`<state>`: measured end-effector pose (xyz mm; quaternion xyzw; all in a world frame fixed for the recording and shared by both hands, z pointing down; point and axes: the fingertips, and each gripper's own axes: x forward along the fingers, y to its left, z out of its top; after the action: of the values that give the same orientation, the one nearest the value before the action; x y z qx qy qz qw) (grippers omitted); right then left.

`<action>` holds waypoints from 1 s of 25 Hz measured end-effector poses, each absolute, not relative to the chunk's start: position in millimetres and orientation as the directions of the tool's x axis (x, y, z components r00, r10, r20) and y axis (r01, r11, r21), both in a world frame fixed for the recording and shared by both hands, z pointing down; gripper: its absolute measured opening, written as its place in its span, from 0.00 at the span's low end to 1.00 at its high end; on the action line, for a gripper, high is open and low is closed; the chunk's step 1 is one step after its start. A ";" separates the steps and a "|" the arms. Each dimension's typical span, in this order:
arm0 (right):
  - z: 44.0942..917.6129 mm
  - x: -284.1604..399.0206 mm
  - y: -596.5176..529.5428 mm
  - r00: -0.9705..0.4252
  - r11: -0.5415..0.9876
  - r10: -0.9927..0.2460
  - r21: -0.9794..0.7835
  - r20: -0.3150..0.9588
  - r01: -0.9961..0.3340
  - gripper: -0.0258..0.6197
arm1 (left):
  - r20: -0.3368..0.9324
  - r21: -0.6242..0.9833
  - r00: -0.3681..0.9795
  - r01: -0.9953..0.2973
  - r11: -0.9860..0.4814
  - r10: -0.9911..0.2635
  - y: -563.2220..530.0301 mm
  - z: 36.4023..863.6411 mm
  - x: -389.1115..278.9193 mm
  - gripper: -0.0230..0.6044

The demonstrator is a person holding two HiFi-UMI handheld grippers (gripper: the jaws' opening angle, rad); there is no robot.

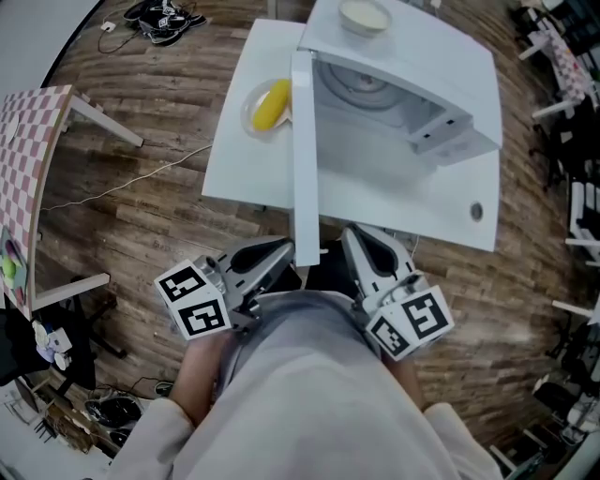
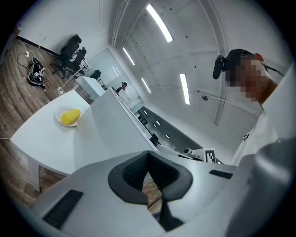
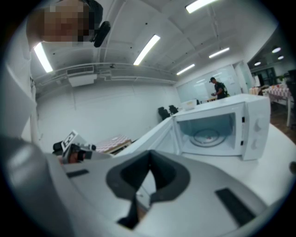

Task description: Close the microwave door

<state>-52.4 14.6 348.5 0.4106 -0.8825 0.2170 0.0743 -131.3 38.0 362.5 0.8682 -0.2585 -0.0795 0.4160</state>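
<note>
The white microwave (image 1: 403, 84) stands on a white table (image 1: 234, 169) with its cavity and turntable showing. Its door (image 1: 304, 159) is swung wide open, edge-on toward me. My left gripper (image 1: 284, 253) is low, just left of the door's near end, and my right gripper (image 1: 353, 242) just right of it. Both are shut with nothing between the pads. In the left gripper view the door (image 2: 115, 125) rises ahead of the left gripper (image 2: 149, 162). Beyond the right gripper (image 3: 149, 159) in the right gripper view stand the door (image 3: 157, 136) and the microwave (image 3: 217, 132).
A plate with a yellow item (image 1: 267, 108) lies on the table left of the door. A small bowl (image 1: 365, 16) rests on the microwave's top. A checkered table (image 1: 33, 169) stands at far left, cables (image 1: 159, 19) on the wood floor behind, chairs (image 1: 562, 56) at right.
</note>
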 end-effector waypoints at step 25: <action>349.5 -38.7 9.0 -0.648 0.543 -0.699 -0.365 0.302 -0.756 0.07 | 0.058 0.793 0.891 -0.315 -0.521 -0.450 30.2 360.9 -105.6 0.06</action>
<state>-38.7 9.0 349.5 0.4151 -0.8763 0.2369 0.0603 -105.6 30.2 360.9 0.8686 -0.2202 -0.0773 0.4371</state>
